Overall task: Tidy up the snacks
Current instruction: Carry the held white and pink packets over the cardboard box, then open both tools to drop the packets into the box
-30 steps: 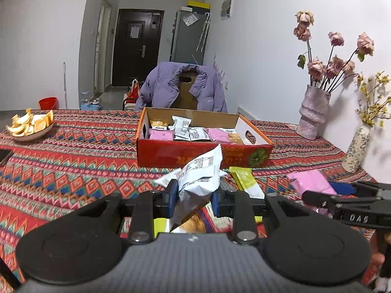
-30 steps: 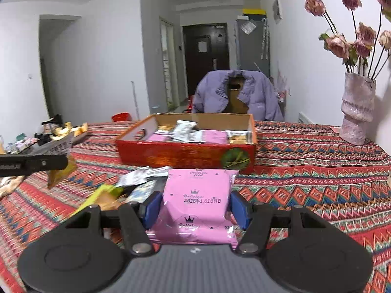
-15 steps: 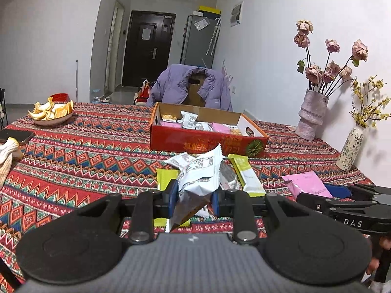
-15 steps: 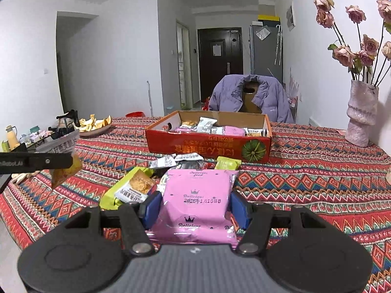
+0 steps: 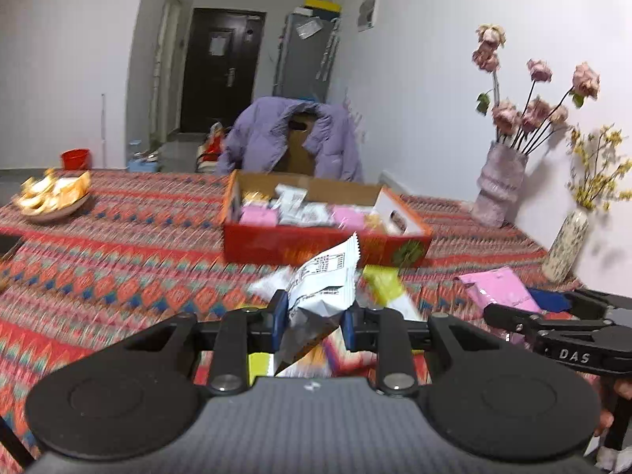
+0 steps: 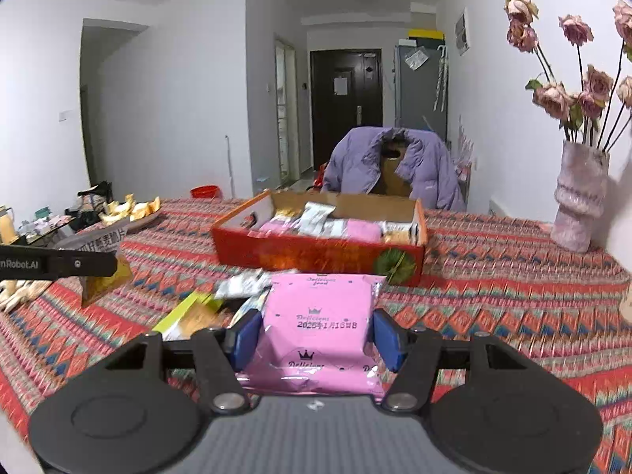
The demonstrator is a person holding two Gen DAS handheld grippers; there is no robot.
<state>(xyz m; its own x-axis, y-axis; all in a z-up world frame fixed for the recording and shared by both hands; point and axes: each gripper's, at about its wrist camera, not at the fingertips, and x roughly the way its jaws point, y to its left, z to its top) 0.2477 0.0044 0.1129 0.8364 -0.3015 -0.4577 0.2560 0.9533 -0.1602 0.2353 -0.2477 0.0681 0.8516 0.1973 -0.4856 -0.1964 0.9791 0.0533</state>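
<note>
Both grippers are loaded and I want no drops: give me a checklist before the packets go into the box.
1. Left gripper clamps the white packet: ok.
2. Right gripper clamps the pink packet: ok.
3. Red box open on top: ok.
4. Free room inside the box: cannot tell, packets already cover much of its floor.
5. Path to the box clear above the loose packets: ok.

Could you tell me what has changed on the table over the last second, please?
Both grippers drew back from the red box half a second ago, then came forward again, ending about as near as before. Nothing was picked up or released. The left gripper stays shut on the white packet, and the right gripper on the pink packet. The loose snacks lie as before.
</note>
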